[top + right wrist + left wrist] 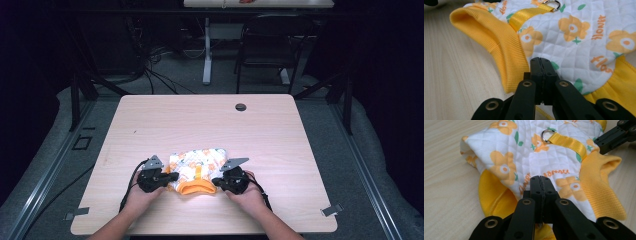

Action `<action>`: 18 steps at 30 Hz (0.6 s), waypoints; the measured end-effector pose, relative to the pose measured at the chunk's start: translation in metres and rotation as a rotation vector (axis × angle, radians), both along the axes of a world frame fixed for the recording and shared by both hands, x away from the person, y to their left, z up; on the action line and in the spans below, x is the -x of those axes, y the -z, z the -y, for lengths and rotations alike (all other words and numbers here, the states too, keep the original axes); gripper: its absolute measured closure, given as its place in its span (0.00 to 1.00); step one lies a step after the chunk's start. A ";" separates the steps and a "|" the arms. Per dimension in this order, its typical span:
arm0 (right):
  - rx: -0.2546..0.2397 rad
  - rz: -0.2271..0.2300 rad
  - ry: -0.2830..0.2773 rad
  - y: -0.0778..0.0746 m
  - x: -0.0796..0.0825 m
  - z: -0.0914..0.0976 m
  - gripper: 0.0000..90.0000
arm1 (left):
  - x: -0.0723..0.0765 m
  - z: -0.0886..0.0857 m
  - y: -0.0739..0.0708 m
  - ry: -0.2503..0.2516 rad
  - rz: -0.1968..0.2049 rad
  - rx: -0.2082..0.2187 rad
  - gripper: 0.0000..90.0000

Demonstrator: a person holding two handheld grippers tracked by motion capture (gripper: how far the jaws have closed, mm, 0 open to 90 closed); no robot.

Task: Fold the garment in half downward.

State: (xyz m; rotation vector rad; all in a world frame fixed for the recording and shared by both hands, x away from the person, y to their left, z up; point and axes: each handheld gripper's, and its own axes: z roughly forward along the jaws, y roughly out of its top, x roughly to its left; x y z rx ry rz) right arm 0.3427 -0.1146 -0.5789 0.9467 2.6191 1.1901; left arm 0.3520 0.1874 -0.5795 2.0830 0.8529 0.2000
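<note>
High view shows a small quilted pet vest [196, 167] lying on the near part of a light wooden table [280, 135], at about 6 o'clock from the table's middle. The vest is white with orange flowers, and it has a yellow ribbed collar [197, 187] on its near side. A hand [141, 196] holds the left gripper [170, 177] at the vest's 9 o'clock edge. The other hand [248, 196] holds the right gripper [216, 181] at the vest's 3 o'clock edge, beside the collar. In the left gripper view, the two black jaws are pressed tight together with the vest's edge pinched between them, and the vest spreads out toward 12 o'clock. A yellow strap [569, 143] with a metal ring [546, 135] lies on top of the vest. In the right gripper view, the jaws are also squeezed tight on the vest's edge, right where the white cloth meets the yellow collar. A small dark round hole [240, 107] sits in the table at its far side.
</note>
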 end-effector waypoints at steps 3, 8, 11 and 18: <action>-0.009 -0.009 0.008 0.001 -0.004 0.002 1.00 | -0.006 0.004 -0.001 -0.008 0.010 -0.017 1.00; 0.032 0.012 0.019 -0.002 -0.015 0.000 1.00 | -0.017 0.005 0.001 -0.044 -0.015 0.025 1.00; 0.022 0.007 0.037 -0.002 -0.022 0.001 1.00 | -0.024 0.008 -0.001 -0.052 0.010 -0.015 1.00; 0.021 0.017 0.078 -0.001 -0.038 -0.001 1.00 | -0.039 0.010 -0.001 -0.096 0.021 -0.022 1.00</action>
